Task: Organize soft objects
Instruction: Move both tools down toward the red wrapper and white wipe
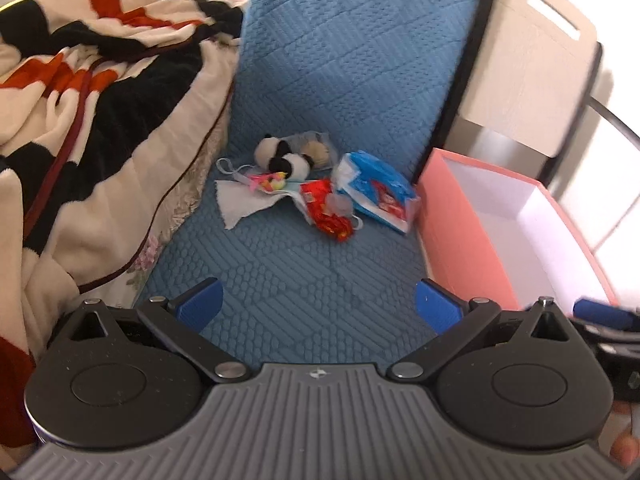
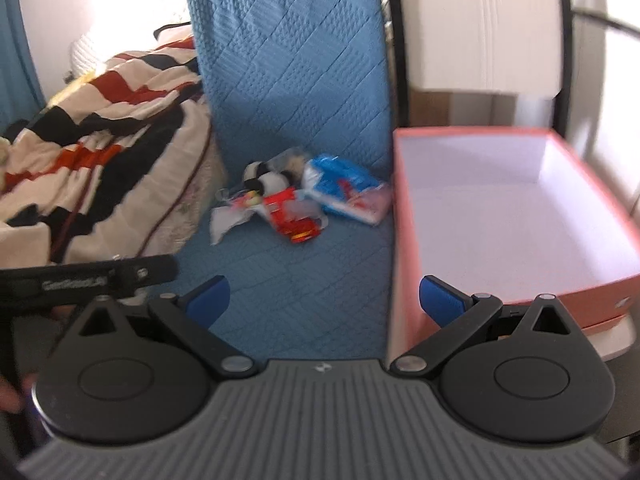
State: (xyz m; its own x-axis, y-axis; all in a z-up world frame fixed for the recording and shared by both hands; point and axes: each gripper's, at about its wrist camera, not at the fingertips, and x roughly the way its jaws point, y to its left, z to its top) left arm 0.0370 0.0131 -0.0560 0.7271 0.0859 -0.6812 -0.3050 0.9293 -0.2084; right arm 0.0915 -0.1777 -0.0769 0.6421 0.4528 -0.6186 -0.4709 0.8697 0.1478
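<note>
A small pile lies on the blue quilted cover [image 1: 320, 272]: a panda plush [image 1: 282, 157], a white cloth [image 1: 244, 202], a pink and yellow toy [image 1: 269, 181], a red packet [image 1: 326, 210] and a blue packet [image 1: 376, 188]. The right wrist view shows the same panda plush [image 2: 266, 178], red packet [image 2: 294, 216] and blue packet [image 2: 344, 190]. A pink box [image 1: 452, 236] with a white inside stands right of the pile, also seen as the pink box [image 2: 404, 208]. My left gripper [image 1: 318, 306] and right gripper [image 2: 324, 300] are both open, well short of the pile, holding nothing.
A rumpled blanket [image 1: 92, 92] in cream, black and red fills the left side. A blue quilted cushion [image 1: 352, 48] stands upright behind the pile. A pale cabinet [image 1: 532, 60] rises at the right. The left gripper's black body [image 2: 80, 276] shows at the left of the right wrist view.
</note>
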